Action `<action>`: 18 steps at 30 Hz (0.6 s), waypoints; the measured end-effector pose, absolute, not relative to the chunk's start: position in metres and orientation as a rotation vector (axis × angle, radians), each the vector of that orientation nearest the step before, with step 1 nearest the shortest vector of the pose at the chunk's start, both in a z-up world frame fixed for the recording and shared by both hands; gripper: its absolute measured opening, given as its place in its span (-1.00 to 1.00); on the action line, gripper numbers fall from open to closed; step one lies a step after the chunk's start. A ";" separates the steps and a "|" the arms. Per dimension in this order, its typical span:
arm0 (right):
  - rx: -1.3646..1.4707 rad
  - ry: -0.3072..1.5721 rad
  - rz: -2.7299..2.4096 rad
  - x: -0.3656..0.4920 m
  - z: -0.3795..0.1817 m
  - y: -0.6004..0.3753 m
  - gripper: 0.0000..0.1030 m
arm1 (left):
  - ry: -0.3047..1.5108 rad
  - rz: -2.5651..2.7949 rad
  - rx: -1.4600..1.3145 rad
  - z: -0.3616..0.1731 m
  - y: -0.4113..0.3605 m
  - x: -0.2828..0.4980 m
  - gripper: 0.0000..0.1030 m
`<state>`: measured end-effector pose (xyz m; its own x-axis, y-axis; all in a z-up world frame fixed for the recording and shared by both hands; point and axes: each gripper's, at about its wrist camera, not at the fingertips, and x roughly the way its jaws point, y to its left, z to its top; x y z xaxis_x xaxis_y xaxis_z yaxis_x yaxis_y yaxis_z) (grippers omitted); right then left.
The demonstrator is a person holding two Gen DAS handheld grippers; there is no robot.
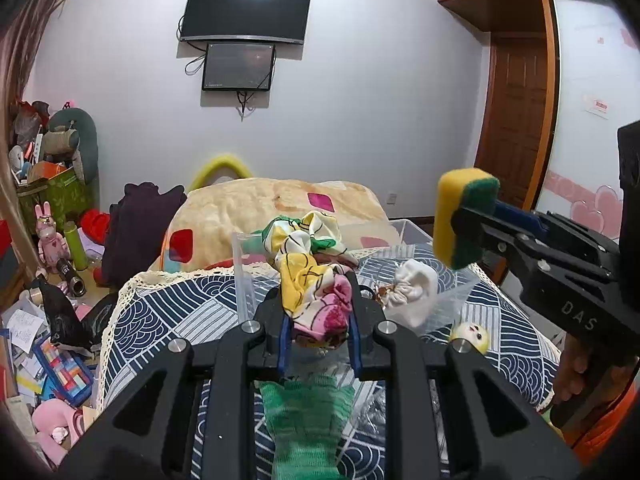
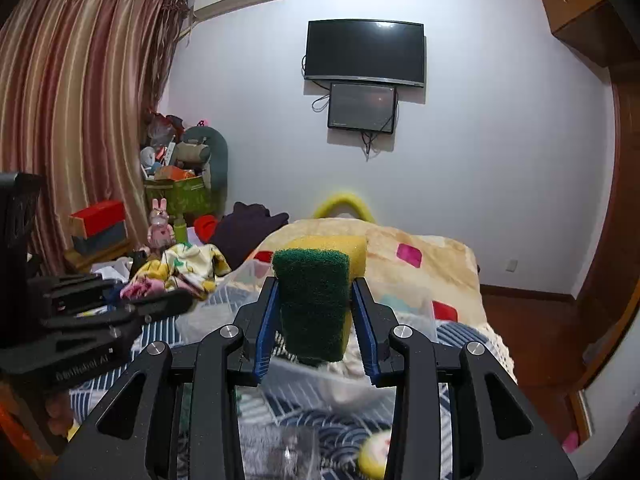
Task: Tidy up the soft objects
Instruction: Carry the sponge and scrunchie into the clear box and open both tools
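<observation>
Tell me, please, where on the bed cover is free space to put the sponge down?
The patterned bed cover is bare at its left part, between the lace edge and the clear box. Another bare strip lies right of the small yellow doll. The middle is crowded: box, white cloth, green cloth. The sponge is in the right hand-held gripper.

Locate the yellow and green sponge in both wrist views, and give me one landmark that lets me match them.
Left wrist view: the sponge is at the right, held up in the right hand-held gripper.
Right wrist view: it sits at centre, between that gripper's blue pads.
Shared landmark: the black television on the far wall, above a smaller screen.
</observation>
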<state>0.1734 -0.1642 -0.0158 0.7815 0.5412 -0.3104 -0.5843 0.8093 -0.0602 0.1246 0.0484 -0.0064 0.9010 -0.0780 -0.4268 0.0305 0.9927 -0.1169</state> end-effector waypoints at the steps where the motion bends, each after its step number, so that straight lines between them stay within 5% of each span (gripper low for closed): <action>1: -0.161 0.283 0.602 0.176 -0.016 -0.161 -0.36 | 0.450 -0.055 -0.110 -0.007 0.049 0.128 -0.57; 18: -0.232 0.472 0.631 0.222 -0.060 -0.124 -0.36 | 0.592 -0.048 -0.056 -0.042 0.050 0.194 -0.57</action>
<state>0.2217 -0.1237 -0.0601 0.7065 0.5110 -0.4896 -0.6145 0.7861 -0.0664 0.1943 0.0504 -0.0421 0.8290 -0.0616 -0.5558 0.0297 0.9974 -0.0662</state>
